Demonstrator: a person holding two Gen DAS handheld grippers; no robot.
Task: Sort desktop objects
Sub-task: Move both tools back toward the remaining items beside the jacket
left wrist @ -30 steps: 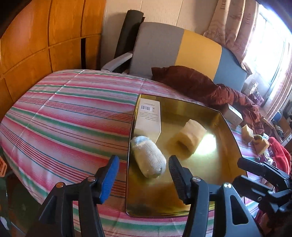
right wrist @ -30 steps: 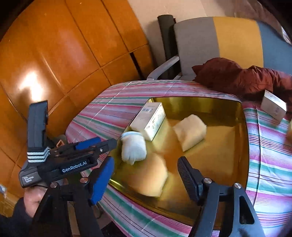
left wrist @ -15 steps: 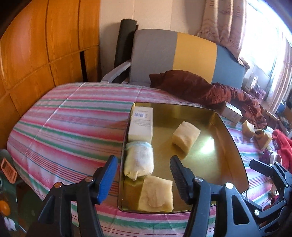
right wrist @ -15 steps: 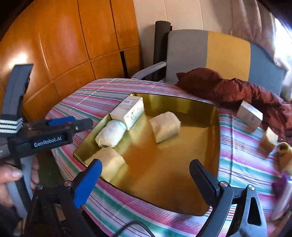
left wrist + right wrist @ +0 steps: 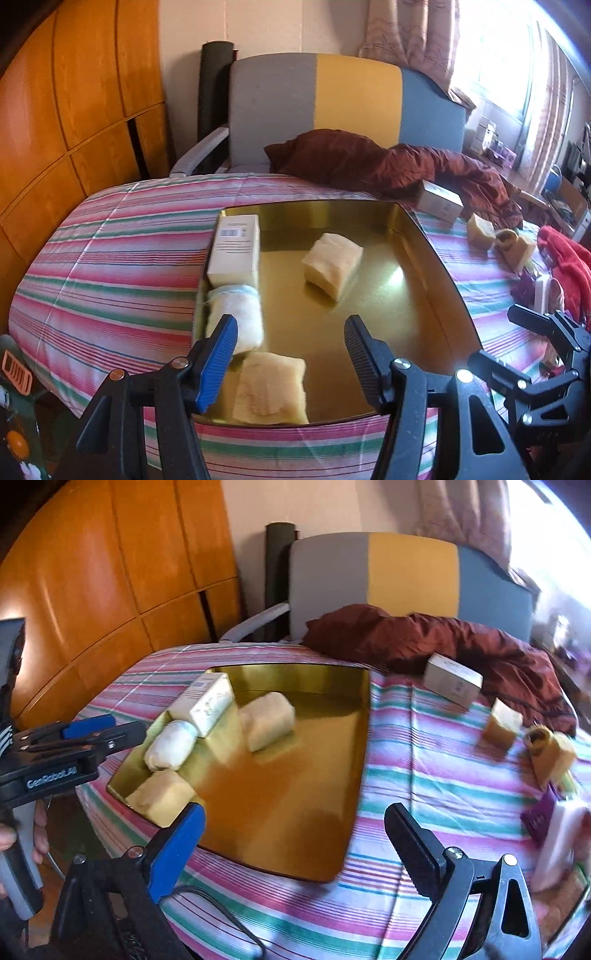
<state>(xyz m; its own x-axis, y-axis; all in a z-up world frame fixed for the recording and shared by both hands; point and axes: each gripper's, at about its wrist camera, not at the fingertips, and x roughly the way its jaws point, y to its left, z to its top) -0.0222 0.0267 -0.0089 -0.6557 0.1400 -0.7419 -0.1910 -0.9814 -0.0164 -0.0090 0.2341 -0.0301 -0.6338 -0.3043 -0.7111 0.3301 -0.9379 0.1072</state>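
A gold tray (image 5: 424,258) (image 5: 332,775) lies on the striped cloth. It holds a white box (image 5: 234,251) (image 5: 205,703), a white rolled cloth (image 5: 236,317) (image 5: 171,744) and two pale yellow blocks, one mid-tray (image 5: 332,264) (image 5: 267,720) and one in the near corner (image 5: 271,386) (image 5: 162,795). My left gripper (image 5: 290,332) hovers open over the tray's near end, holding nothing. My right gripper (image 5: 295,819) stands wide open above the tray's near edge, also holding nothing.
To the right of the tray lie a second white box (image 5: 452,677), a small yellow block (image 5: 502,722), a brown-topped yellow piece (image 5: 550,753), a purple item (image 5: 537,816) and a white item (image 5: 561,842). A maroon cloth (image 5: 369,162) and a chair (image 5: 314,103) stand behind.
My right gripper let go of the yellow block in the tray's near corner, opened wide and swung right. My left gripper drew back from the white roll.
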